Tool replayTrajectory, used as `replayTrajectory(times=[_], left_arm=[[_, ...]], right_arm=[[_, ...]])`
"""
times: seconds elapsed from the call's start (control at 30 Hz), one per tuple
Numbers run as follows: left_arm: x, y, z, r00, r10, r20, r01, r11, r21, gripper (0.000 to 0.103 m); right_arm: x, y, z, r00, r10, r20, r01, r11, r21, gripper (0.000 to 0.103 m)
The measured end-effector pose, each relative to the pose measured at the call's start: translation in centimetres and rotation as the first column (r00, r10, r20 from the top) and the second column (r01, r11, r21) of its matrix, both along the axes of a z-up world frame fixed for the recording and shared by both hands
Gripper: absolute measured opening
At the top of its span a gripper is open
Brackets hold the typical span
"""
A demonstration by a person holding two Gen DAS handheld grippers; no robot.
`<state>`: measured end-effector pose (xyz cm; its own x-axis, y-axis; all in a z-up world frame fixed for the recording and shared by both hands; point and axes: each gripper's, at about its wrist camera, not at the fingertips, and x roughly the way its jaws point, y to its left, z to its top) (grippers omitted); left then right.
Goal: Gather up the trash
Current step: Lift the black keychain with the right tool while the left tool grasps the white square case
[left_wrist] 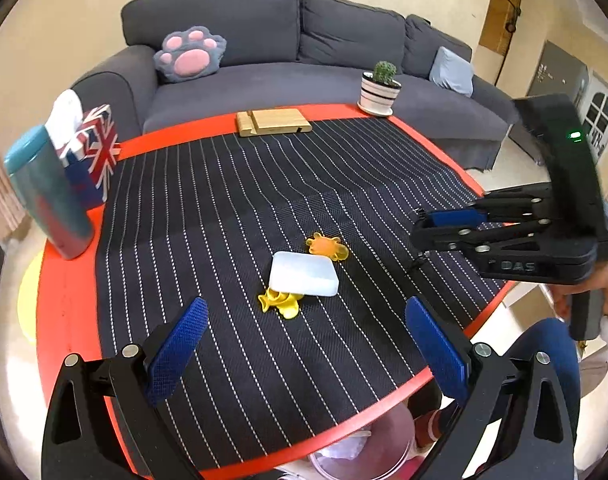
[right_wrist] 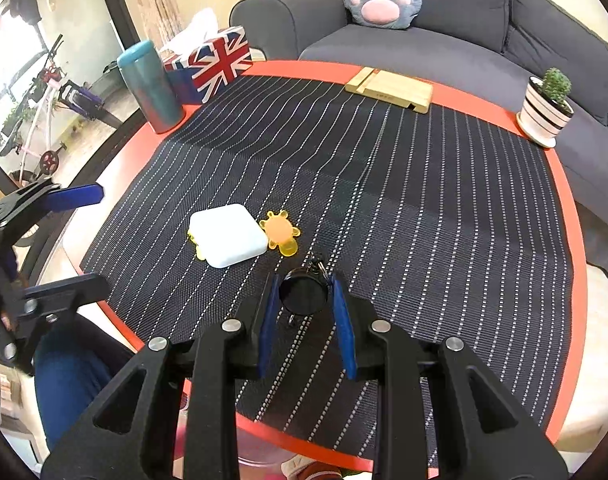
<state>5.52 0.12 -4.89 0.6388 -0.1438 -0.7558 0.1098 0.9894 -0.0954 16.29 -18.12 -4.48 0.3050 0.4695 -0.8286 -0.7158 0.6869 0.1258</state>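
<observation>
Right tongs point(right_wrist: 304, 294) clamped on round black disc point(right_wrist: 304, 291), left tongs point(left_wrist: 304, 332) apart, woven pinstripe mat point(right_wrist: 423, 208).

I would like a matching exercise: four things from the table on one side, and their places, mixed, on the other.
Things:
1. black round disc
2. white flat case
3. potted cactus
4. teal tumbler

Places:
A. beside the flag tissue box
B. between the right claw's pads
C. on two yellow plastic toys
D. far table edge, near the sofa

Pairs: 1-B, 2-C, 3-D, 4-A

black round disc point(right_wrist: 304, 293), white pad point(right_wrist: 228, 235), yellow scraps point(left_wrist: 282, 303)
</observation>
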Motion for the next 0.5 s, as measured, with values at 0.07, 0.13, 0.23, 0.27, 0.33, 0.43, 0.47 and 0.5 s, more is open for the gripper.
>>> replayTrajectory(times=[0.07, 0.13, 0.23, 0.27, 0.33, 0.43, 0.47, 0.5], left_arm=[[0.8, -0.2, -0.2, 1.0, -0.015, -0.012, 0.015, 1.0, 0.015, 0.095], [1.5, -0.5, -0.4, 0.999, -0.023, -0.026, 0.024, 0.999, 0.027, 0.095], [2.3, -0.6, -0.9, 0.998, -0.039, -0.052, 0.041, 0.999, 0.028, 0.095], [2.7, -0.8, -1.1, 0.997, -0.046, -0.065, 0.048, 0.998, 0.036, 0.095], [3.3, -1.0, -1.7, 0.995, -0.057, -0.085, 0.061, 0.997, 0.05, 0.095], [4.5, -1.4, -2.5, 0.99, -0.069, -0.124, 0.078, 0.995, 0.07, 0.095], [4.8, -1.5, -2.8, 0.989, -0.07, -0.134, 0.081, 0.994, 0.075, 0.095], [5.1, -1.6, -3.0, 0.986, -0.074, -0.147, 0.086, 0.993, 0.077, 0.095]], right_arm=[[-0.1, -0.4, 0.3, 1.0, -0.002, 0.002, 0.002, 1.0, 0.003, 0.027], [-0.1, -0.8, 0.4, 1.0, -0.005, 0.003, 0.005, 1.0, 0.006, 0.027], [-0.1, -1.2, 0.5, 1.0, -0.01, 0.003, 0.01, 1.0, 0.008, 0.027], [0.0, -1.4, 0.5, 1.0, -0.013, 0.002, 0.013, 1.0, 0.009, 0.027], [0.0, -1.6, 0.4, 1.0, -0.018, 0.001, 0.018, 1.0, 0.008, 0.027], [0.0, -2.0, 0.4, 1.0, -0.021, 0.0, 0.021, 1.0, 0.008, 0.027], [0.0, -2.1, 0.4, 1.0, -0.023, -0.001, 0.023, 1.0, 0.008, 0.027], [0.0, -2.2, 0.4, 1.0, -0.025, -0.002, 0.025, 1.0, 0.009, 0.027]])
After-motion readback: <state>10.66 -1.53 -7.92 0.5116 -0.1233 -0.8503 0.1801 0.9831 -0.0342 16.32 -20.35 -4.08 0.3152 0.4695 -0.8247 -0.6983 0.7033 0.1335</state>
